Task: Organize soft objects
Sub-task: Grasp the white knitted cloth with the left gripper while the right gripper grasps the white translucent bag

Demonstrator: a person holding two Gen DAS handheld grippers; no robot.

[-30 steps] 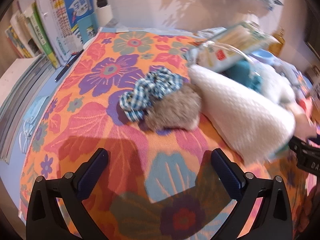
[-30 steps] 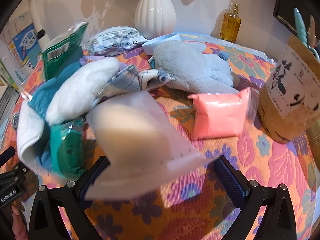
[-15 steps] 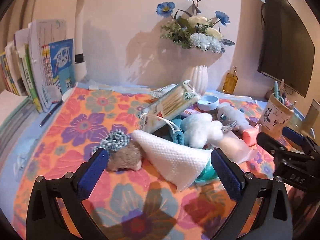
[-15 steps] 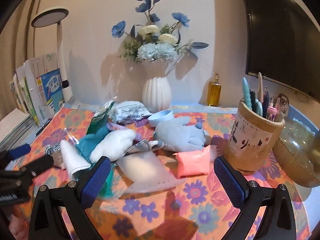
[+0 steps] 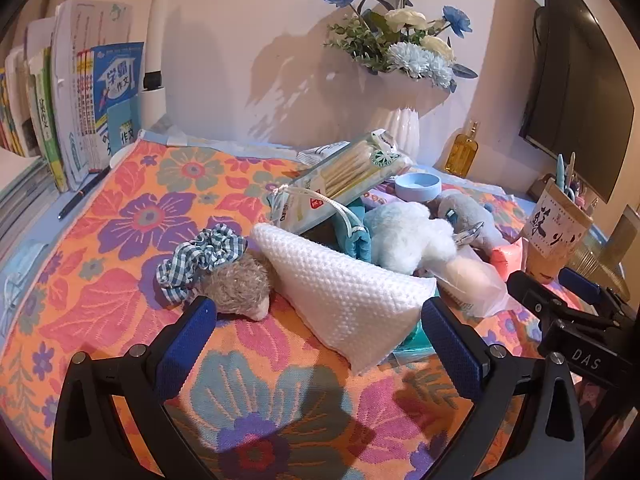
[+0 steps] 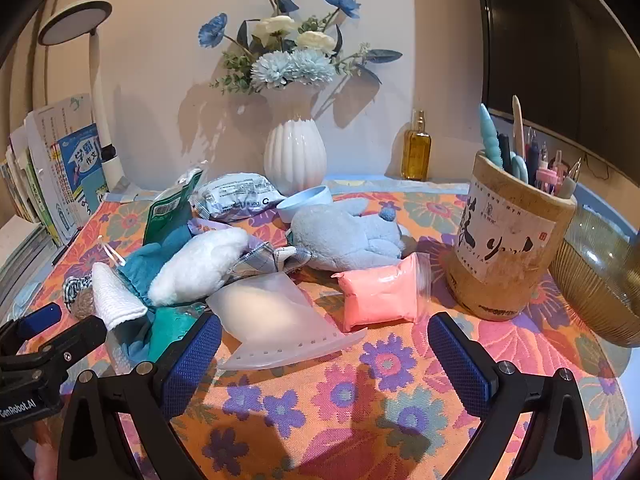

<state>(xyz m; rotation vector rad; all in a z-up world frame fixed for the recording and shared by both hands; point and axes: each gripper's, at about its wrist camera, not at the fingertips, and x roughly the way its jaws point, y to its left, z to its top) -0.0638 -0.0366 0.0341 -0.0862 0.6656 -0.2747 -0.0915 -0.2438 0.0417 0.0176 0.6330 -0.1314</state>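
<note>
a floral cloth [image 5: 120,240] covers the worktop, with books [image 5: 72,120] at the left wall, a white vase [image 6: 294,156] of flowers at the back and a pen holder [image 6: 508,252] to the right. the soft objects [image 6: 200,264] lie heaped mid-cloth. the left gripper [image 5: 316,320] and right gripper [image 6: 324,336] hover low before the heap, both spread wide and holding nothing.

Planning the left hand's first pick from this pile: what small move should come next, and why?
Probably ease the open left gripper forward onto the white waffle cloth: it lies nearest, centred between the fingers, and on top of the pile.
</note>
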